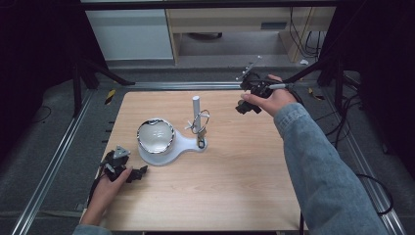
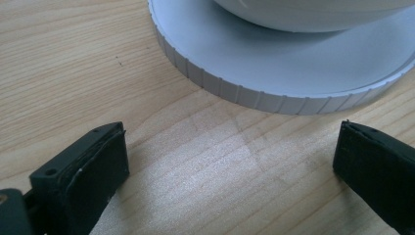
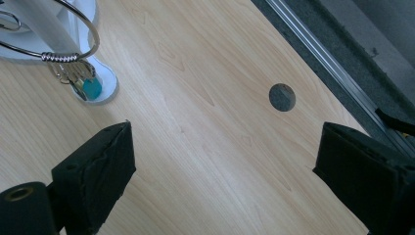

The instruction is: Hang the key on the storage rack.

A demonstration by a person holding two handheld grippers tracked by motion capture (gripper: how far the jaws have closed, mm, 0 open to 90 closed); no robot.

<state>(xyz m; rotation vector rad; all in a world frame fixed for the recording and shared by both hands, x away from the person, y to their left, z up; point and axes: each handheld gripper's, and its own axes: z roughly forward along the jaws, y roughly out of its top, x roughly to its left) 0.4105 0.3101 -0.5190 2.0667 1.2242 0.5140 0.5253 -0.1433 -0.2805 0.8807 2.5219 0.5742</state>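
Two tools are in play, both with jaws wide apart and nothing between them. The left tool (image 1: 131, 172) rests low at the near left corner of the bench (image 1: 235, 186), its black pads aimed at the ribbed rim of the white stand (image 2: 244, 93) just beyond them; held there, it looks placed to steady that base rather than to lift anything. The right tool (image 1: 249, 104) hangs over the far right of the bench, well apart from the stand, and its own view looks back toward the key ring (image 3: 73, 56), so I judge it is lined up for an approach to the ring.

That ring, a thin bright metal loop (image 1: 200, 120), hangs around the stand's upright white post (image 1: 195, 110), with small keys and a teal tag (image 3: 92, 88) dangling onto the narrow end of the base. At the wide round end sits a shiny domed bowl (image 1: 155, 136). Smooth matt plastic forms the base, with fine vertical ribs along its edge. Pale wood grain covers the bench, and a round hole (image 3: 282, 97) is cut near its edge.
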